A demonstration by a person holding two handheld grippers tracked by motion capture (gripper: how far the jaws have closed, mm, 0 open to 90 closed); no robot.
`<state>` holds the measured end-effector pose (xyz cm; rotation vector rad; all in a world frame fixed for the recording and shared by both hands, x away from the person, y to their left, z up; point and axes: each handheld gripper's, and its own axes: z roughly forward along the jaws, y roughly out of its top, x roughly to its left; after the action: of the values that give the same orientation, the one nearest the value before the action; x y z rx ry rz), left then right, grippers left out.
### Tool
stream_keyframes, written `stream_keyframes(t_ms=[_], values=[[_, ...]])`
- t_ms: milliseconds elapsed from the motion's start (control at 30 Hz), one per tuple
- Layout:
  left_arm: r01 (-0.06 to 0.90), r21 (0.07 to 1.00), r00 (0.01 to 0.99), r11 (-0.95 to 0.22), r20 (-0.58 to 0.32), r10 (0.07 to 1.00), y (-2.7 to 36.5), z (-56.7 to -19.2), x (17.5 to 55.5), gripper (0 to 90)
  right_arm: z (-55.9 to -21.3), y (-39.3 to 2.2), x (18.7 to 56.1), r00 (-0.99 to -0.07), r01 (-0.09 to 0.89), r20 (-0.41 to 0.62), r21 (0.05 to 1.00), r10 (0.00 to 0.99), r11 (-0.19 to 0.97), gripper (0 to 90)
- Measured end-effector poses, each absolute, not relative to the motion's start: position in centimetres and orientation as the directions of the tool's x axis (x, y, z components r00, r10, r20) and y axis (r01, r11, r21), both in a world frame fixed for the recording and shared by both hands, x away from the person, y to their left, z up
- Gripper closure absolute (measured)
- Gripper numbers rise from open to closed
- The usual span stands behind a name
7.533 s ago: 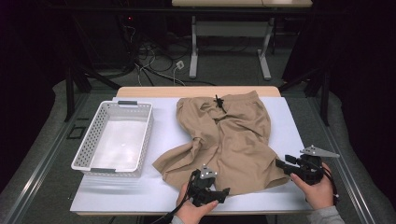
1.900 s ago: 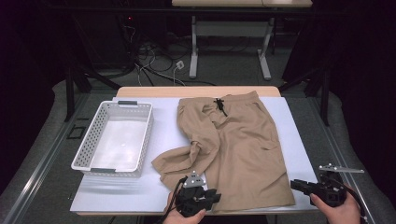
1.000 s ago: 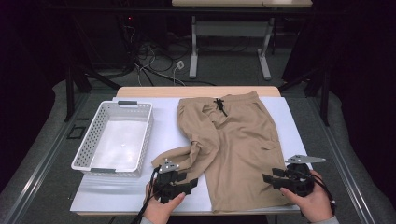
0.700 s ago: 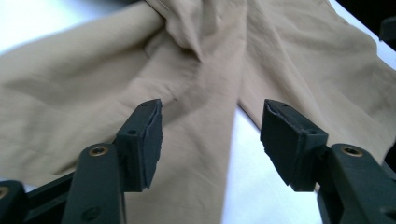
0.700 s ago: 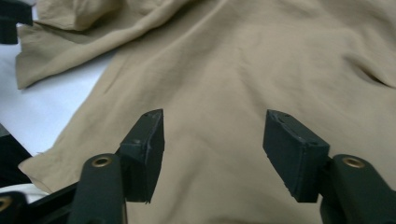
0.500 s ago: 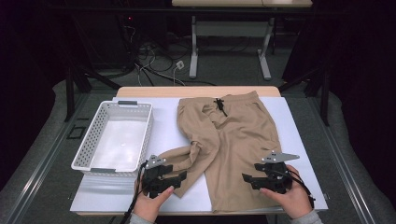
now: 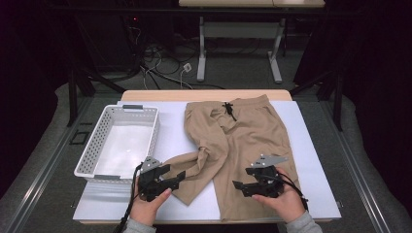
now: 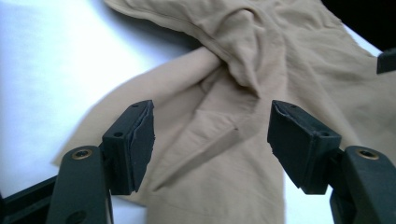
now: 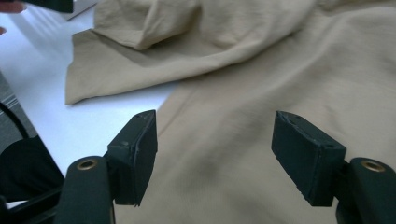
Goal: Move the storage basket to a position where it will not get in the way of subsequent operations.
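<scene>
Tan shorts (image 7: pixel 243 141) lie on the white table sheet, waistband and black drawstring (image 7: pixel 227 108) at the far side. One leg lies flat toward the near edge; the other is twisted and folded out to the left (image 7: pixel 187 170). My left gripper (image 7: pixel 175 175) hovers at that folded leg's hem, pointing right. Its jaws have just been opening and stand open over the creased cloth (image 8: pixel 210 135) without pinching it. My right gripper (image 7: pixel 239 185) points left over the flat leg. It too has just been opening, its jaws standing open above smooth fabric (image 9: pixel 215 149).
A white slatted basket (image 7: pixel 90 150) stands empty at the left of the table. Bare white sheet (image 7: pixel 311 145) shows right of the shorts and along the near edge. Beyond the table there are a dark floor, cables and desk legs.
Both hands have slid left across the near part of the table, the right one farther. Both pairs of jaws stand wider apart than a second ago. The shorts lie as before.
</scene>
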<state>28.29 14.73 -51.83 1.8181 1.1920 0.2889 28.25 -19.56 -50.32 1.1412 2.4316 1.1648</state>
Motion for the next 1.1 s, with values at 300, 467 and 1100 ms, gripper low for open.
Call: stream_keyframes(t_ms=[300, 467, 1100], values=[[0.616, 0.774, 0.504, -0.145, -0.247, 0.828, 15.1, -52.4, 28.7, 30.3, -51.1, -16.4, 29.1, -0.712, 0.531, 0.111, 0.732, 0.694, 0.427, 32.3], [0.630, 0.755, 0.514, -0.180, -0.232, 0.826, 14.9, -53.3, 29.0, 29.6, -51.5, -15.5, 29.3, -0.725, 0.514, 0.094, 0.733, 0.683, 0.445, 33.1], [0.717, 0.645, 0.486, -0.264, -0.191, 0.853, 13.8, -55.2, 28.9, 61.8, -52.0, -16.4, 29.5, -0.707, 0.522, 0.097, 0.739, 0.700, 0.425, 34.5]])
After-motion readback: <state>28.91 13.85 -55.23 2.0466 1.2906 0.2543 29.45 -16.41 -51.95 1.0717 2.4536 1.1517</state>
